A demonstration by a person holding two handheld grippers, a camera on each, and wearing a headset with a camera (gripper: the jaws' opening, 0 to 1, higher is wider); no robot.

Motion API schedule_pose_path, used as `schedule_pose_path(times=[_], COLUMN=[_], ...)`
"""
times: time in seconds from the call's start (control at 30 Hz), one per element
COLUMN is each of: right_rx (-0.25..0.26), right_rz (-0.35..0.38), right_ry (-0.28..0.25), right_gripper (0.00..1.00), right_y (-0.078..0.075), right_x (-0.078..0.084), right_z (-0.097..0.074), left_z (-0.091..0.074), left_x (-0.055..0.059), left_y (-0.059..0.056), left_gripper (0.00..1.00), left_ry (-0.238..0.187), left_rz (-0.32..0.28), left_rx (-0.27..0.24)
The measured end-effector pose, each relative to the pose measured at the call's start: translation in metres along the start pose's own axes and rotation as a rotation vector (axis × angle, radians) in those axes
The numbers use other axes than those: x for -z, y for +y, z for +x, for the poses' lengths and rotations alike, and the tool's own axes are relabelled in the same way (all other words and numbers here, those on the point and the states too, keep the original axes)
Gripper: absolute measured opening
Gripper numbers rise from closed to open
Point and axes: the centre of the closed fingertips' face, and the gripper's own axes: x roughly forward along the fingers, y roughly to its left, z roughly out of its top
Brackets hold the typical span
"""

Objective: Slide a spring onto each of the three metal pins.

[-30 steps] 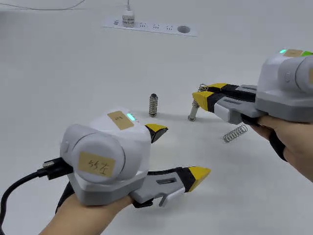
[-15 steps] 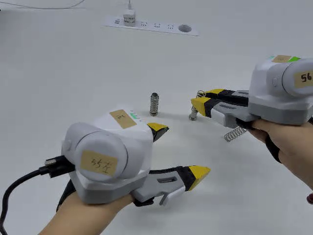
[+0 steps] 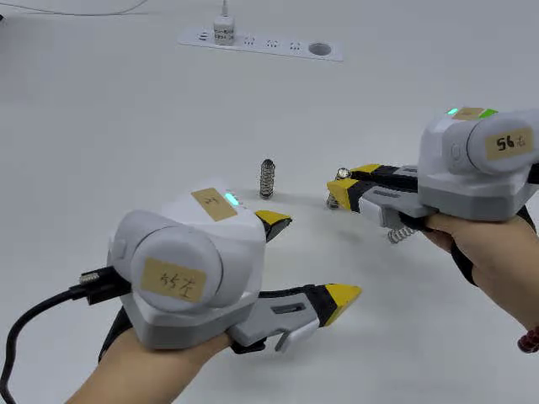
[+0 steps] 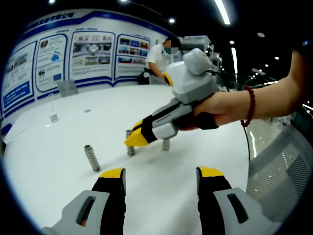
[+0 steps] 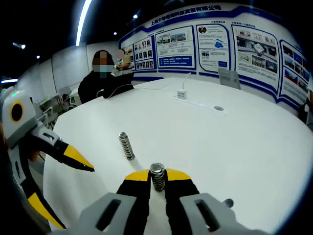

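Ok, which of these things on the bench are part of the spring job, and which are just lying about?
Job: loaded pin; gripped spring, in the right gripper; bare pin; loose spring.
Lying about: power strip; charger plugged into it.

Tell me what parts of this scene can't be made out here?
- Loose spring: head view, mostly hidden under the right gripper.
- Held spring: right gripper view, its lower end and pin hidden between the shut jaws.
- Third pin: right gripper view, cut off by the gripper's body.
- Wall posters: both gripper views, text too small.
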Motion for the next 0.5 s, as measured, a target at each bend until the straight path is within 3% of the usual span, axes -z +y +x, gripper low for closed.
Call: schedule_pose_path(times=[0.5], right_rx=[-0.002], right_rz=[-0.012], right_ry=[0.017], right_gripper=[0.13], right_y=[0.0007], right_x=[0.0059], right_z=[0.0011], left_z=[-0.0008], left_x=[-0.0001], left_y=[0.0003], left_gripper=[0.59], left_ry=[0.001], left_rz=[0.004], left_rx=[-0.005])
